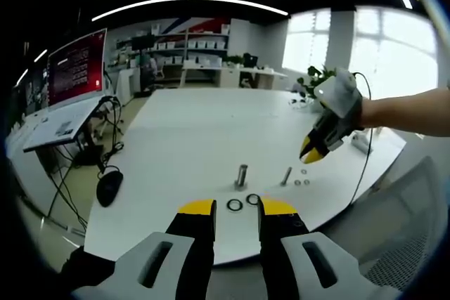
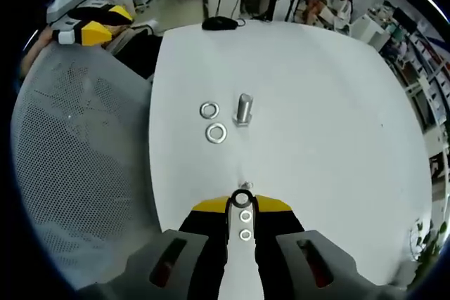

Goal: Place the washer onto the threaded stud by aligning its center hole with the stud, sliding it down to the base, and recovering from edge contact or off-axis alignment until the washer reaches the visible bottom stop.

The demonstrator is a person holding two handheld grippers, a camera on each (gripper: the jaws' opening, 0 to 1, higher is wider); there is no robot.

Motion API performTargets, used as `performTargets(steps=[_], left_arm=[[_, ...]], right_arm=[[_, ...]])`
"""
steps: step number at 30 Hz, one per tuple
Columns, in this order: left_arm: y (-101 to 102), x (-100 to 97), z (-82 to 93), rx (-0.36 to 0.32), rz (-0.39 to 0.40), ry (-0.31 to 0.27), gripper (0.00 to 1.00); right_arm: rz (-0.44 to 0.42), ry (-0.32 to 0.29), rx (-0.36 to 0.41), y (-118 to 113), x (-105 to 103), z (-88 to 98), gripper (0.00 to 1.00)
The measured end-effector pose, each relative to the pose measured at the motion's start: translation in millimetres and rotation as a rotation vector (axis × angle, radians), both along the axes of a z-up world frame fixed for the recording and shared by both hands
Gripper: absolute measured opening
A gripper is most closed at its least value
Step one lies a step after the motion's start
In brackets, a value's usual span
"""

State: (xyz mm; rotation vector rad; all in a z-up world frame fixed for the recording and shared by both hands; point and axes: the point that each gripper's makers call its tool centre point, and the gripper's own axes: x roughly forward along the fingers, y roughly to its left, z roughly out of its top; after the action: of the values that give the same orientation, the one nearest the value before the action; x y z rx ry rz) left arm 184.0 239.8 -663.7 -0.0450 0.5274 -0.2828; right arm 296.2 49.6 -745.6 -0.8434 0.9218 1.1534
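A steel threaded stud [image 1: 241, 175] [image 2: 243, 110] stands upright on the white table [image 1: 190, 138] [image 2: 316, 103]. Two larger washers [image 1: 235, 205] [image 2: 216, 133] lie flat beside it. A thinner stud [image 1: 286, 175] stands to one side, with small washers [image 1: 304, 171] [image 2: 245, 216] lying on the table close to it. My left gripper [image 1: 237, 209] hangs open and empty near the table's front edge. My right gripper [image 2: 242, 201] [image 1: 309, 154] hovers above the small washers, its jaws drawn close on a dark ring-shaped washer [image 2: 242, 198] at the tips.
A black mouse [image 1: 109, 187] [image 2: 220, 24] and cables lie at one end of the table. A grey mesh chair [image 2: 77, 159] [image 1: 408, 244] stands against the table's edge. A screen [image 1: 77, 68] and desks stand beyond.
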Motion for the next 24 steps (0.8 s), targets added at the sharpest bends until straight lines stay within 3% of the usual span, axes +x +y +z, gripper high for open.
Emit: performTargets(steps=[12,24], left_arm=[[-1,-0.6,-0.3,0.002,-0.008,0.002,0.21],[-3,-1.4,-0.7,0.000,-0.017,0.005,0.22]], right_arm=[[0.003,0.003,-0.018,6,3,-3.4,0.14],[-0.004,-0.006,-0.082,2,7,-15.3,0.14]])
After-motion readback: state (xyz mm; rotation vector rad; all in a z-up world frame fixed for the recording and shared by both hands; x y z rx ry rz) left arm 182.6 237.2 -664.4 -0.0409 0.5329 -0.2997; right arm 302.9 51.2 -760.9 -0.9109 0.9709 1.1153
